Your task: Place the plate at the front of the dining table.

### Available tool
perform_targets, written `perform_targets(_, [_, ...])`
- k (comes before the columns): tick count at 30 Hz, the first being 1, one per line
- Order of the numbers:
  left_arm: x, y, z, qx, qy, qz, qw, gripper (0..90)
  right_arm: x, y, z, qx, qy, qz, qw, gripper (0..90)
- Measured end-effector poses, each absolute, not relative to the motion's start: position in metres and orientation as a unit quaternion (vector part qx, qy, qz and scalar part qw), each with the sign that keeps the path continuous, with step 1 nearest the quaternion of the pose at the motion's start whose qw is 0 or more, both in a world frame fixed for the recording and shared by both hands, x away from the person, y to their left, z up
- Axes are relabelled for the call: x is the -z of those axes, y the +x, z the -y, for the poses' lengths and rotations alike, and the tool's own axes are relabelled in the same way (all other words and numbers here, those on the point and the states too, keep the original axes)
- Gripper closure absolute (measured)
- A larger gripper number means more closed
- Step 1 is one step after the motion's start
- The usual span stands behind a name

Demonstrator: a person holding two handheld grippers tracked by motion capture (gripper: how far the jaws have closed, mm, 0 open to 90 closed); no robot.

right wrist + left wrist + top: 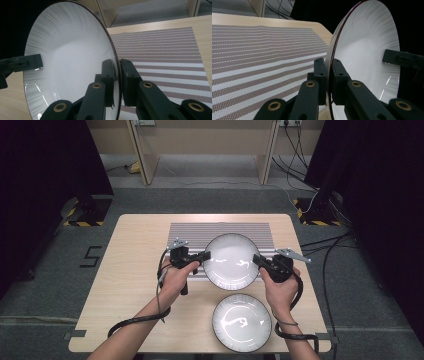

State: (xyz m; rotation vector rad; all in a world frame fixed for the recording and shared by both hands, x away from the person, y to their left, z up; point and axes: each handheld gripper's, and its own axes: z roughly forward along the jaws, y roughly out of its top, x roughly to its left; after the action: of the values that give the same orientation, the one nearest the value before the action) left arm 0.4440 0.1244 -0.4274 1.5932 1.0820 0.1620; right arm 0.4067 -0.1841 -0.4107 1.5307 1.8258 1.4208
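Observation:
A white plate with a dark rim (pixel 231 261) is held above the striped placemat (pixel 187 232), gripped from both sides. My left gripper (pixel 206 256) is shut on its left rim, and the left gripper view shows the jaws pinching the plate (pixel 367 50) edge, left gripper (pixel 328 80). My right gripper (pixel 257 260) is shut on the right rim; in the right gripper view the plate (pixel 70 55) stands between the jaws, right gripper (pixel 118 75). A second white plate (pixel 242 322) lies flat on the table near the front edge.
The wooden table (pixel 135 270) has bare room at the left and back. Cables trail from both grippers across the front. Dark curtains, a stand base with hazard stripes (pixel 317 215) and floor cables surround the table.

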Motion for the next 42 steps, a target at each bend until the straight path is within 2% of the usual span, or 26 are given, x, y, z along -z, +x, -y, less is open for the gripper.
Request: perform_targets(42, [0.426,0.470,-0.123,-0.082,0.678,-0.476,0.554,83.9,0.411,0.436,0.179,-0.493,0.552,-0.646,0.187,82.4])
